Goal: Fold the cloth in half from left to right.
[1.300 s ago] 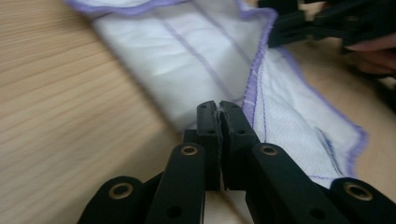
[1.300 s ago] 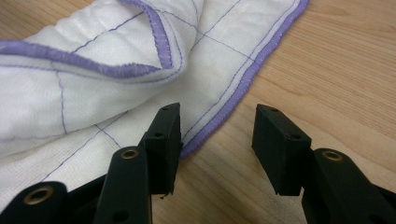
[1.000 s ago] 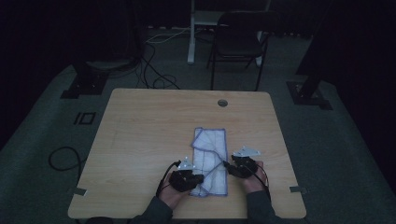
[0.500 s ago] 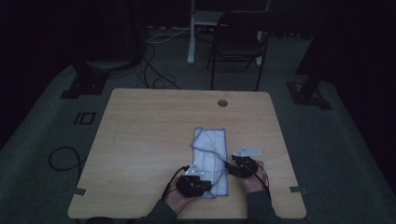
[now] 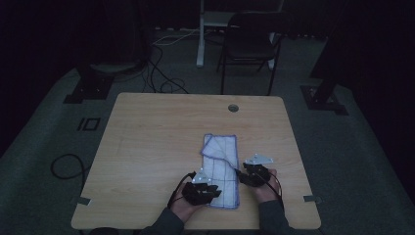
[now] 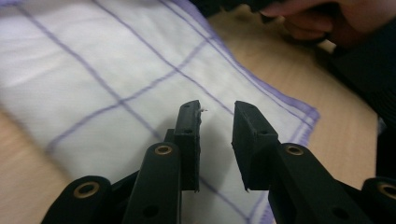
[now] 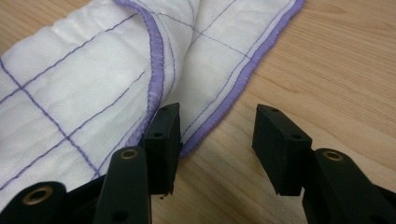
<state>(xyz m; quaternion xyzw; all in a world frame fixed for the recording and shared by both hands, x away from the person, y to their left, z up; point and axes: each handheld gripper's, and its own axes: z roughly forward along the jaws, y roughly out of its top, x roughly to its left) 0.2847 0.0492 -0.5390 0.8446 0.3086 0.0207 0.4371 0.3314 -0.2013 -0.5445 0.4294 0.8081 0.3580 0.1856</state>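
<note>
Cloth [image 5: 221,169], white with purple grid lines and hem, lay folded at lower centre of the table [image 5: 147,147]. Since 1 second earlier, the left gripper [image 5: 214,188] had slid down toward its lower corner, jaws spread. The right gripper [image 5: 238,172] sat at its right edge, spread too.
</note>
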